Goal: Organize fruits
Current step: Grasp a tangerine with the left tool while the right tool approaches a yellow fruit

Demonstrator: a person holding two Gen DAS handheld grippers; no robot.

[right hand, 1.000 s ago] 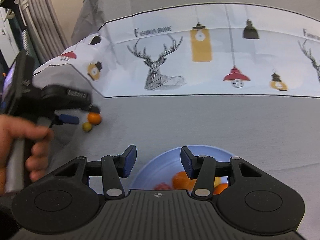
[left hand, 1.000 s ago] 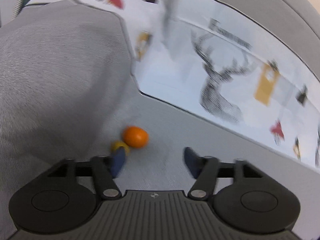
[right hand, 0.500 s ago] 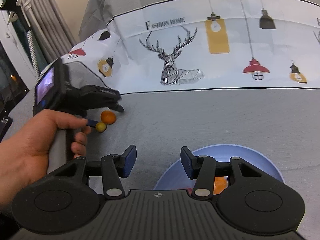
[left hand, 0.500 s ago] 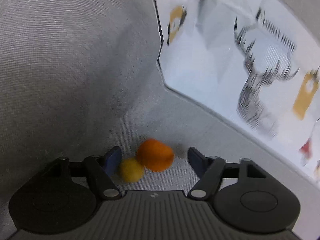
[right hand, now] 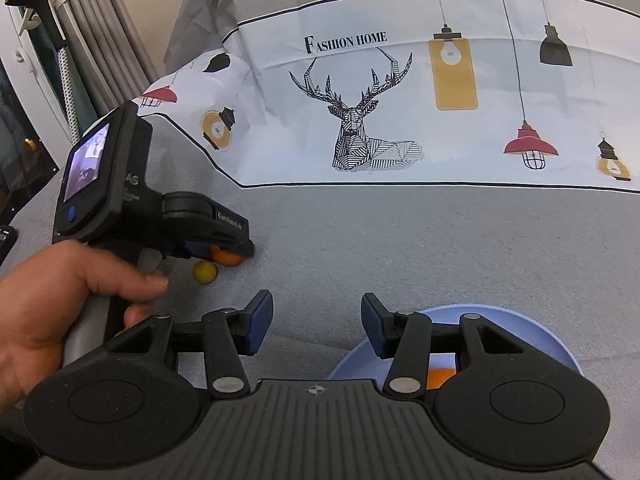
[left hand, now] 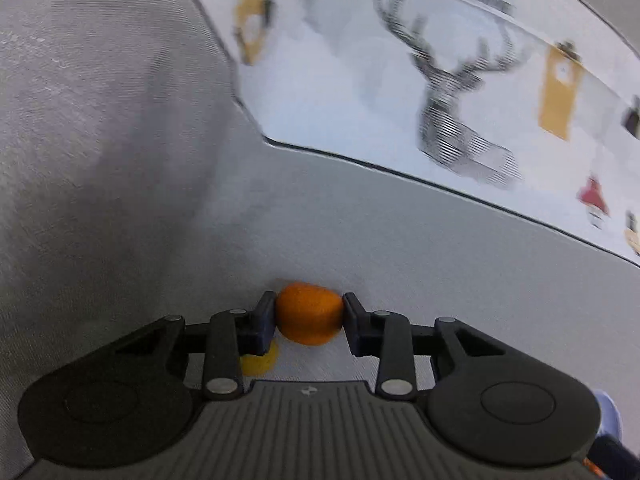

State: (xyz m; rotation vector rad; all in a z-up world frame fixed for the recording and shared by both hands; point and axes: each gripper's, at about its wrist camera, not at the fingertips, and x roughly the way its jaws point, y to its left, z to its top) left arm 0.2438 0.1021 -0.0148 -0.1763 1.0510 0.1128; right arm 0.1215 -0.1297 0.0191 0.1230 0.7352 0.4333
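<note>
An orange lies on the grey bedspread between the blue pads of my left gripper, whose jaws are closing and touch it on both sides. A small yellow fruit sits just beside the left finger, outside the grip. In the right wrist view the same orange and yellow fruit lie under the left gripper, which a hand holds. My right gripper stands open and empty beside a blue bowl that holds orange fruit.
The grey bedspread is soft and slopes up at the left. A white printed panel with a deer runs across the far side. Curtains and a stand hang at the far left.
My left gripper dropped toward the fruits and narrowed its jaws around the orange; the yellow fruit now lies outside the left finger. The right view shifted sideways, so the bowl sits further right.
</note>
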